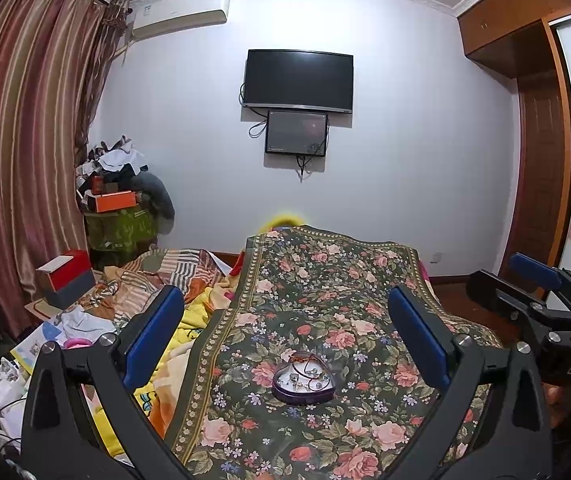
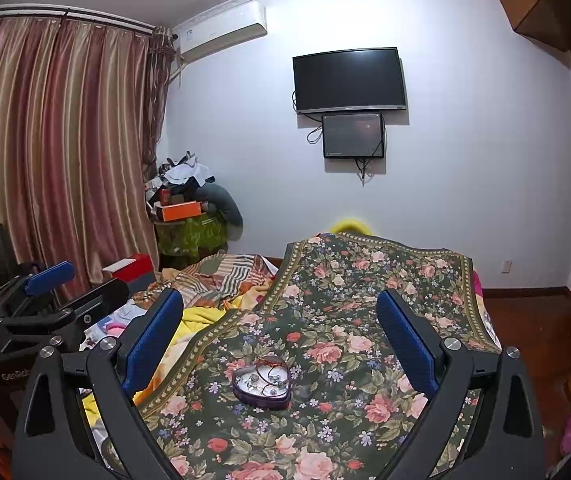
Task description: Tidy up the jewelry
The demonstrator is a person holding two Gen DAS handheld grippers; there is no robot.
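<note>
Holding both tools above the bed, I read the left gripper [image 1: 285,332] with jaws spread wide and empty, and the right gripper [image 2: 281,328] likewise. Jewelry [image 1: 305,376] lies inside the heart-shaped box [image 1: 303,394], which rests on the floral cloth [image 1: 325,280], apart from both.

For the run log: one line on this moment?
left gripper: open | right gripper: open | heart box: on floral cloth, jewelry inside, untouched
</note>
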